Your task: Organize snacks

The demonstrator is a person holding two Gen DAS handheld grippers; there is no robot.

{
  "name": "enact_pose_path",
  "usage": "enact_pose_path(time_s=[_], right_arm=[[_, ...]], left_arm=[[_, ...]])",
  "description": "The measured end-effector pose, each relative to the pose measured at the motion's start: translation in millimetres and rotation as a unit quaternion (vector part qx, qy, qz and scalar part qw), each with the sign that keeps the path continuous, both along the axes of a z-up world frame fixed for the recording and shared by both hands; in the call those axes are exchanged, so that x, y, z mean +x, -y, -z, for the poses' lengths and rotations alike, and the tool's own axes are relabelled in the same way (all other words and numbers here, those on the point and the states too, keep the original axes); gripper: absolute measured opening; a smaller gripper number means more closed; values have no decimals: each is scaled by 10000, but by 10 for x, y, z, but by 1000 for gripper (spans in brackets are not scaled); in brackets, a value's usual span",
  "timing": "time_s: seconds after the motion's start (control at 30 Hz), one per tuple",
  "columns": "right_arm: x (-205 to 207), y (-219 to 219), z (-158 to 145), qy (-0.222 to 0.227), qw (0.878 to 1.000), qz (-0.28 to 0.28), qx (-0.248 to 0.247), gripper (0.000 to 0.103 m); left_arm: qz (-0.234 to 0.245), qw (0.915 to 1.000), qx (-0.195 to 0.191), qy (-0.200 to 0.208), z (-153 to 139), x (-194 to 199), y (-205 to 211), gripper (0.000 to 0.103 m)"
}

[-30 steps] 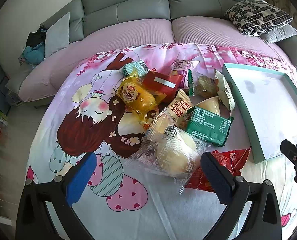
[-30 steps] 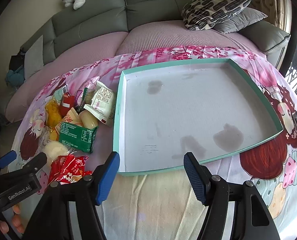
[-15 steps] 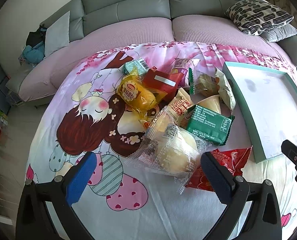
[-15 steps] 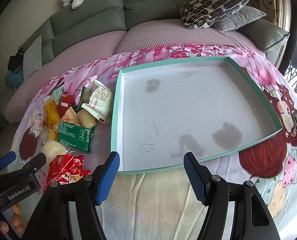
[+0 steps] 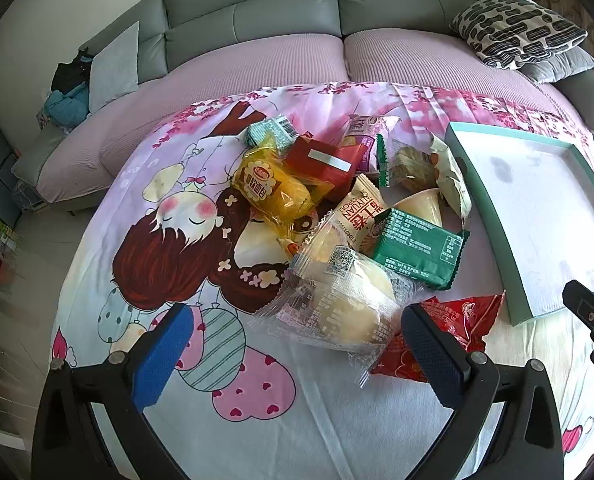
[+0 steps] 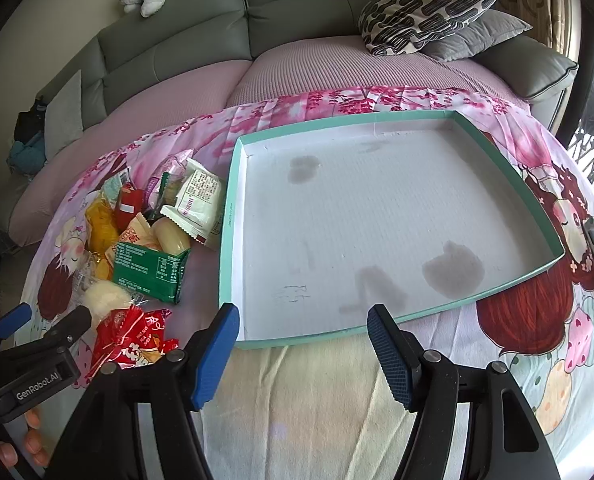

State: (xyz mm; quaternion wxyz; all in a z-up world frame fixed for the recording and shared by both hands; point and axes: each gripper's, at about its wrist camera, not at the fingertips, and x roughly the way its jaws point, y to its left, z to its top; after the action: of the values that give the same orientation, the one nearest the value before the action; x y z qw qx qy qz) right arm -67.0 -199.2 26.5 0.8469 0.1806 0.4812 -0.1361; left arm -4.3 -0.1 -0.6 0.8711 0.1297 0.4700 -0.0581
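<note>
on the cartoon-print cloth that covers the surface in front of the grey sofa, we see a heap of snacks to the left and a shallow teal-rimmed tray to the right. starting at the left, our left gripper hangs low over the cloth with its blue pads spread wide, grasping nothing; the clear bread packet lies between its fingers at the near edge of the heap, without touching them as far as we can tell. behind that packet we see the yellow cake bag, a red packet and a small teal packet at the far end. moving right, the green packet rests on top of the pile, and the red crinkled bag lies just beside the right finger of that gripper, near the tray's near-left corner. a white packet leans against the tray's left wall. further right, our right gripper is also released, its fingers wide apart and hovering at the tray's near rim. the tray's white floor shows a few dark stains and holds no snacks. at the far right, a patterned cushion sits on the sofa.
</note>
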Motion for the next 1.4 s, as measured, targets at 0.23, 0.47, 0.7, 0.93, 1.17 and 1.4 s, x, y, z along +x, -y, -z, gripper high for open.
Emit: enact_pose_path(time_s=[0.23, 0.47, 0.7, 0.93, 1.17, 1.4], right_arm=[[-2, 4, 0, -1, 10000, -9, 6, 70], [-8, 10, 3, 3, 10000, -19, 11, 70], [-13, 15, 6, 2, 10000, -26, 14, 70], [-25, 18, 17, -28, 10000, -43, -3, 70], [0, -12, 13, -75, 9999, -129, -46, 70], [24, -138, -26, 26, 9993, -372, -104, 70]], left_arm=[[6, 10000, 3, -2, 0, 0, 1, 103], [-3, 10000, 15, -11, 8, 0, 3, 103], [0, 10000, 12, -11, 7, 0, 2, 103], [-47, 10000, -26, -16, -14, 14, -19, 103], [-153, 9998, -122, -12, -34, 30, -67, 103], [-621, 9974, -369, 28, -70, 88, -280, 103]])
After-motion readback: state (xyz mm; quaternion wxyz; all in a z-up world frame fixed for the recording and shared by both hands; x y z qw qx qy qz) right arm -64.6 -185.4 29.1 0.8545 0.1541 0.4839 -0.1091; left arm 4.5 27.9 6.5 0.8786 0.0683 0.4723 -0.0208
